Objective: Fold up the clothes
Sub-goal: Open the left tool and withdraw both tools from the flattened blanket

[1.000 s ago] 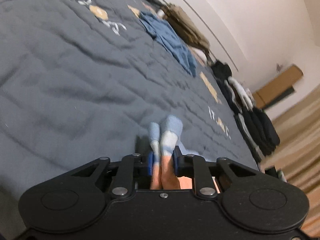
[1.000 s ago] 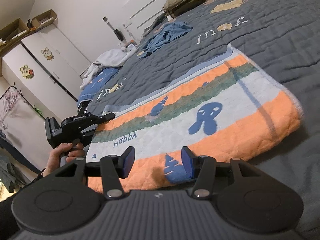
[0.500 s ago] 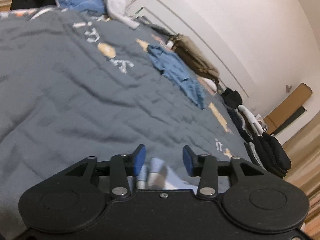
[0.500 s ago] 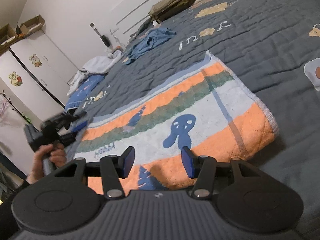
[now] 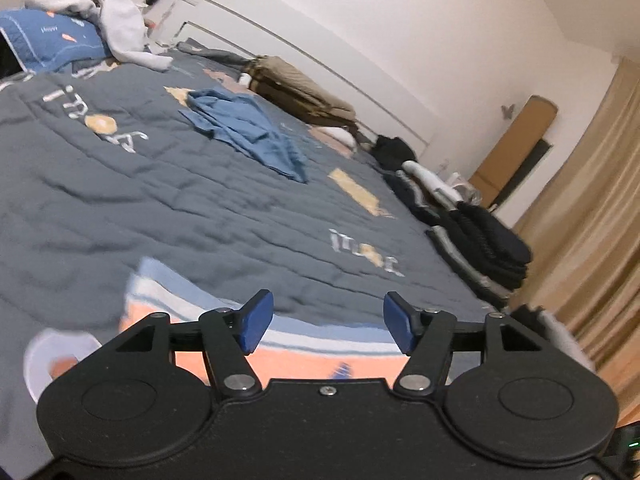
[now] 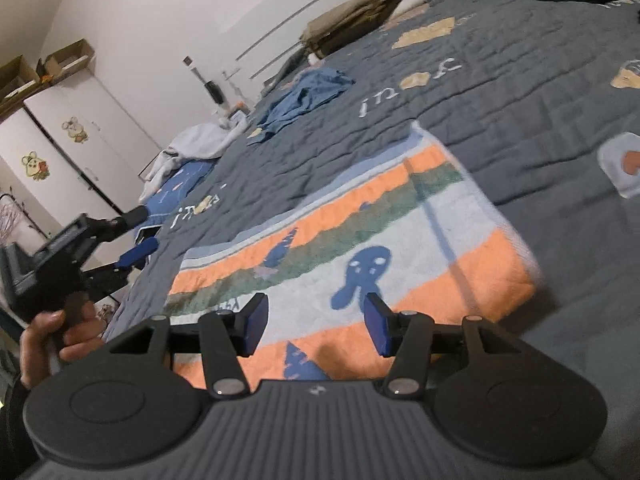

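Grey quilted bedding (image 6: 520,92) spreads under both of your tools, printed with letters and small patches. On it the folded orange, white and green towel (image 6: 400,248) lies flat, directly beneath your right gripper (image 6: 316,330), whose blue pads stand apart with nothing between them. Your left gripper (image 5: 328,328) is likewise spread wide and empty, hovering over the towel's near edge; your left hand (image 6: 52,332) grips its handle. Farther up the bed a crumpled blue shirt (image 5: 244,128) lies well apart from the towel. Tan folded clothes (image 5: 296,88) sit by the wall, dark stacked garments (image 5: 480,236) line the bed's edge, and a white heap (image 5: 108,20) rests on a blue pillow (image 5: 52,40).
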`<state>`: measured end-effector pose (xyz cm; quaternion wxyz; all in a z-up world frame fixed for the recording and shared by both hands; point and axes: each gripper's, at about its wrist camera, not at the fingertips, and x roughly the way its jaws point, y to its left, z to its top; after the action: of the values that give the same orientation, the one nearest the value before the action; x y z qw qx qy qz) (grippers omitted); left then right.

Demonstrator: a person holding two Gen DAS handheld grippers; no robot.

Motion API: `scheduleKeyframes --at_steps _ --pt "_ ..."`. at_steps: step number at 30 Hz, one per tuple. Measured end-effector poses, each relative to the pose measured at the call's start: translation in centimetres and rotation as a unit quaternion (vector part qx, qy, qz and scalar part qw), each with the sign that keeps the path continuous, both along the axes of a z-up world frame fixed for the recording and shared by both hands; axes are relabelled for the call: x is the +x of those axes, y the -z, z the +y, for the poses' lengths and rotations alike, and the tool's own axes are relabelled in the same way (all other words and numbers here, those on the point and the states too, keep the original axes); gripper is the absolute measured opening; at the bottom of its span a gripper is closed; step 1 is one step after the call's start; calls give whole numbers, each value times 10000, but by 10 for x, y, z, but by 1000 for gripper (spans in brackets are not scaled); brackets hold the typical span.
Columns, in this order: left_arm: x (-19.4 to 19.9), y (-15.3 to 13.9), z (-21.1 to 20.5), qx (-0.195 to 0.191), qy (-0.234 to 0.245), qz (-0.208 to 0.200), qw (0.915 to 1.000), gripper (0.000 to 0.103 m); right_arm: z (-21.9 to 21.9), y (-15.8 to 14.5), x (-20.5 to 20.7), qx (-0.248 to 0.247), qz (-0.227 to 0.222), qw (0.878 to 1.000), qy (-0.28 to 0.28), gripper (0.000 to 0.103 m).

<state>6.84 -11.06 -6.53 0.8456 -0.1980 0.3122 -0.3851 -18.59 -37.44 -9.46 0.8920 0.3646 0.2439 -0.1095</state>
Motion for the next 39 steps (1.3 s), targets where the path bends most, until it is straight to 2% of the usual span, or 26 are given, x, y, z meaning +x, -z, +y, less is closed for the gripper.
scheduleKeyframes --at_steps 4,7,10,14,16,18,21,23,26,29,34,37,39 --pt "-27 -2 -6 40 165 -68 9998 63 -11 15 -1 99 100 9999 5 53" --pt "-39 1 -11 131 193 -12 9997 64 -23 20 -7 146 10 9997 199 52" --pt "-51 4 -9 212 104 17 9997 64 -31 20 -15 147 -11 9991 404 52" --pt "-66 6 -4 285 45 60 9996 73 -38 16 -26 36 10 9974 713 52" --pt "-73 6 -2 369 78 58 9993 73 -41 13 -31 -27 31 9962 870 52" --pt "-82 6 -3 463 83 5 9989 74 -37 6 -33 -51 -42 9962 874 53" --pt "-92 8 -7 618 100 0 9980 80 -20 -7 -30 -449 -184 9978 451 53" --pt "-99 10 -10 721 111 -3 9973 83 -10 -7 -25 -634 -67 9978 196 55" --pt "-109 13 -14 875 128 -8 9961 83 -6 5 -12 -676 348 9971 59 55" --pt "-119 16 -18 1028 147 -19 9946 88 -13 13 -10 -623 482 9969 60 55" --pt "-132 20 -21 1328 131 -102 9910 92 -20 7 -20 -766 587 9944 441 55" --pt "-137 22 -22 1505 75 -113 9885 96 -22 3 -25 -687 568 9944 560 55" --pt "-139 23 -23 1619 35 -133 9867 98 -17 -3 -26 -810 572 9936 546 55"
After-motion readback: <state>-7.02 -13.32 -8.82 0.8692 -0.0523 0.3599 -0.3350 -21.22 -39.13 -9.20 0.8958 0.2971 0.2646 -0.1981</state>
